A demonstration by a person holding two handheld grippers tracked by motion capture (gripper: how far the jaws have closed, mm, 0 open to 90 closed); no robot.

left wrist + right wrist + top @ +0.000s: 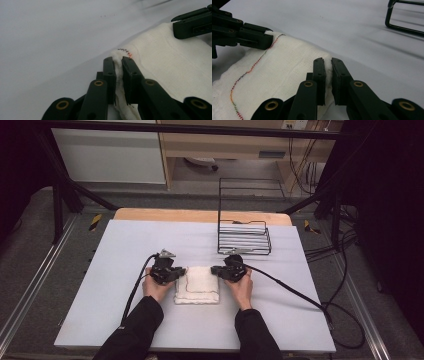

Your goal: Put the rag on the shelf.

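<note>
White cloth (197,285), folded into a thick pad, lies on the pale surface (125,245) between the two grippers in the high view. The left gripper (176,273) sits at the cloth's far left corner and the right gripper (218,270) at its far right corner, each held in a hand that comes in from below. Beyond the right gripper, a little way off, stands a black wire rack (244,239).

From the left gripper view, the left gripper (119,65) has its jaws nearly together, with a pinch of cloth (175,62) squeezed between them right at a corner where dark and red stitching shows. The right gripper (193,23) lies ahead and to the right, resting on the cloth's other corner.

From the right gripper view, the right gripper (327,65) is likewise closed to a narrow slit on a fold of cloth (279,67) at its edge. The left gripper (249,37) sits ahead to the left, at the end of a coloured seam that runs down the cloth. A bar of the rack (402,28) shows far ahead to the right.

I judge the step in hand to be the grasp of both far corners, ready for another fold or a lift. The next move calls for raising both grippers together at an even height, keeping the pinch firm so neither corner slips, and carrying the edge toward the person without dragging the lower layers.
</note>
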